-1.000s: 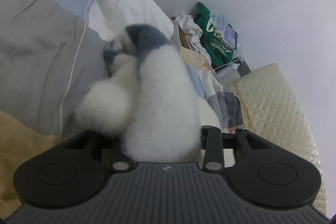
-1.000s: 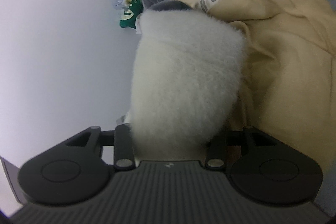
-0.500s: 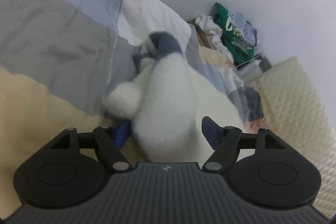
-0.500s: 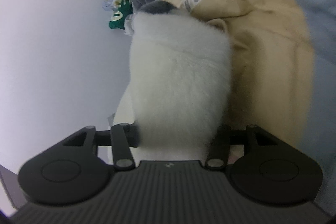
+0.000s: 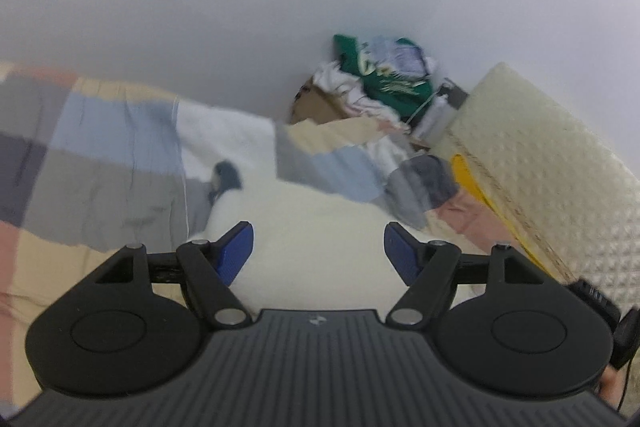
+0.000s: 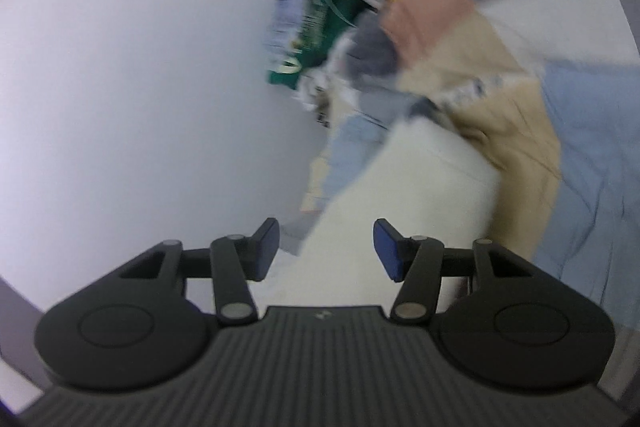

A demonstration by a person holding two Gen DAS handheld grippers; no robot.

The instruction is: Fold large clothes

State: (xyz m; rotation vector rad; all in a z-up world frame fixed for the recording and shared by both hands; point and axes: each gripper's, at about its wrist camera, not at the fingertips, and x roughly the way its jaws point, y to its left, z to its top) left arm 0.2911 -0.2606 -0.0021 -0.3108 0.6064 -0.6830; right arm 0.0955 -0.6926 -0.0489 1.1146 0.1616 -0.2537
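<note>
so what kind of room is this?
Likely a bedroom: a patchwork quilt spread over a bed, a quilted cream headboard or mattress against the wall, and a pile of clothes in the corner.

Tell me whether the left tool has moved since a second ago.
Yes. The left tool has risen away from the white fleece garment, jaws opened, judging by more wall now in view.

Item count, both wrist cams
I see one white fleece garment [image 5: 320, 227], one patchwork quilt [image 5: 100, 163], one clothes pile [image 5: 380, 83], two grippers.
</note>
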